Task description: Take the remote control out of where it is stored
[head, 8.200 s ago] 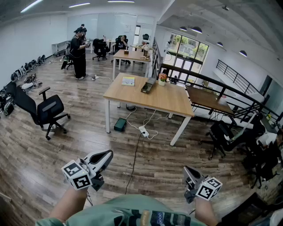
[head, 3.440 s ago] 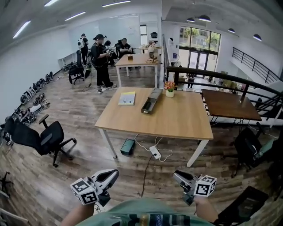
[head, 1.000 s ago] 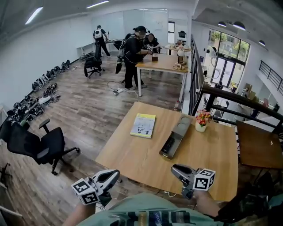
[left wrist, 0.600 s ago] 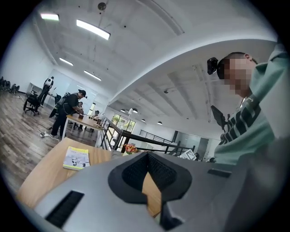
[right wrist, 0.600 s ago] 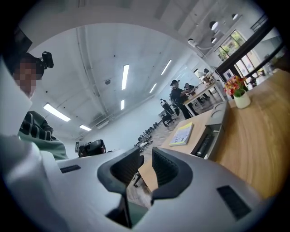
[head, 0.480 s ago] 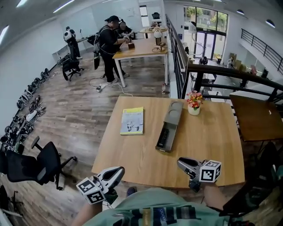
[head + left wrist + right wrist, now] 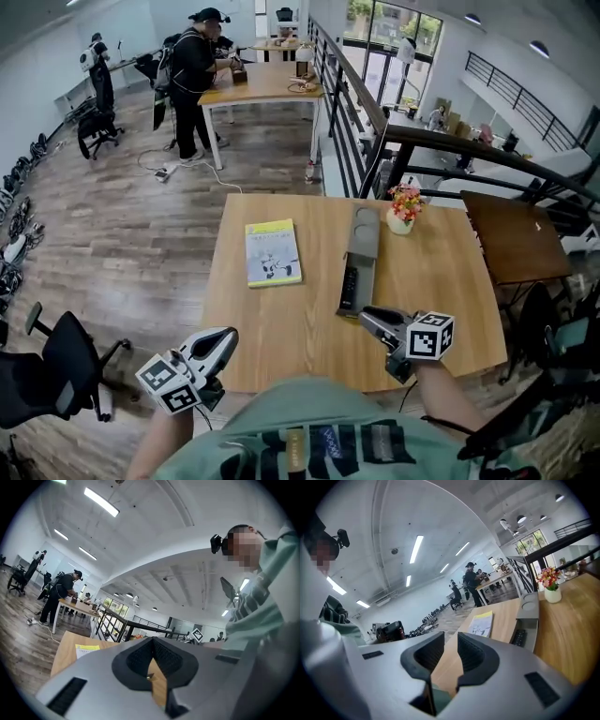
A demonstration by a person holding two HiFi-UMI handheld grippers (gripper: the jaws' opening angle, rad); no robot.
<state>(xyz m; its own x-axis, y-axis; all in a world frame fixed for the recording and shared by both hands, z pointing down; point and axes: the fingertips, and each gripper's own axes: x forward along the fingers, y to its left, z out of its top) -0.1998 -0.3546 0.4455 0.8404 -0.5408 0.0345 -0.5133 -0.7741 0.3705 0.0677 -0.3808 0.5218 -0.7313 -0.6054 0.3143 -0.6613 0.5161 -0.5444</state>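
Remote [image 7: 348, 287] sits in the near half of the grey tray [image 7: 363, 225], lying lengthwise, dark, buttons up; also seen in the right gripper view [image 7: 519, 637] in the same tray [image 7: 529, 605]. Far end of the tray has two round recesses. Tray lies mid-table [image 7: 431, 272], running away from the camera. Flowers [image 7: 403, 204] in a white pot are just beside the tray's far right end, and a yellow booklet [image 7: 272, 252] lies flat to its left, apart from it. Right gripper [image 7: 367, 317] is over the table's near edge, pointing at the tray's near end, not touching tray or remote. Its jaws stand slightly apart with a narrow gap and nothing between them [image 7: 450, 639]. Left gripper [image 7: 225, 337] is at the table's near left corner, well apart from the tray. Its jaw tips meet, closed on nothing [image 7: 152, 641]; only table wood shows through the wedge behind the tips. Beyond: a person [image 7: 192, 75] stands at another table, and an office chair [image 7: 56, 375] is on the wood floor at left.
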